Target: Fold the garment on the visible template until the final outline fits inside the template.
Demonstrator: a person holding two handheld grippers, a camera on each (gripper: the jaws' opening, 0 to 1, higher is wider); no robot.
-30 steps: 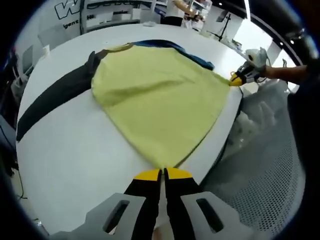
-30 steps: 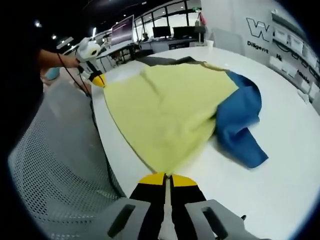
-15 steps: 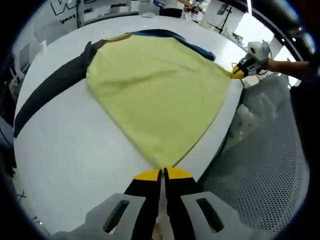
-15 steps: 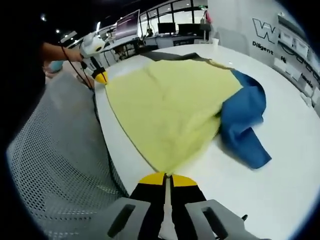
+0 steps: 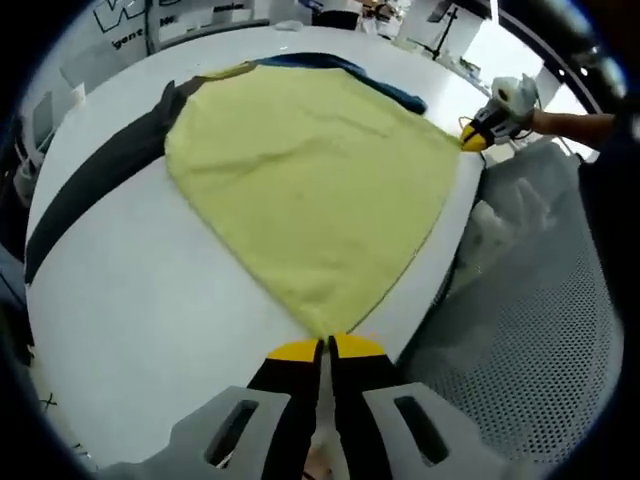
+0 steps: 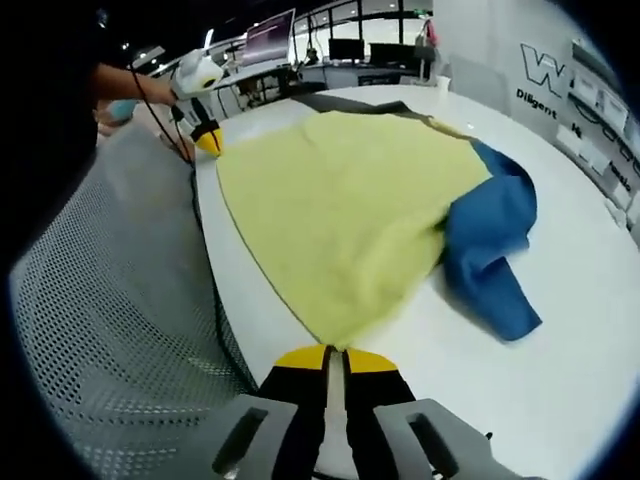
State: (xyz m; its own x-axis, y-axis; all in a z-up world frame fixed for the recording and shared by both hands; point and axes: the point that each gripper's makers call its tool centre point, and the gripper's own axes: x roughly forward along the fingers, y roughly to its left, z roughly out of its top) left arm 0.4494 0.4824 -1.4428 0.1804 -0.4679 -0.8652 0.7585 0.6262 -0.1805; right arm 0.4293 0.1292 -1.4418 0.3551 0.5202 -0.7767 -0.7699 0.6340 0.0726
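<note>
In the left gripper view, the left hand-held gripper [image 5: 324,347] reaches forward low over the near table edge, its yellow-tipped jaws pressed together on one hem corner of the garment [image 5: 310,180]. In the right gripper view, the right hand-held gripper [image 6: 334,358] takes the same pose, jaws pinching the other hem corner. Between the two corners the yellow body of the garment lies spread flat on the white table [image 5: 150,300], with a blue sleeve [image 6: 490,250] crumpled at its right side and a dark sleeve [image 5: 100,180] stretched out to the left. Just off the near edge is a grey mesh surface [image 6: 110,330]. Far beyond the table, desks with monitors [image 6: 268,38] and a white wall with lettering [image 6: 545,70] stand.
</note>
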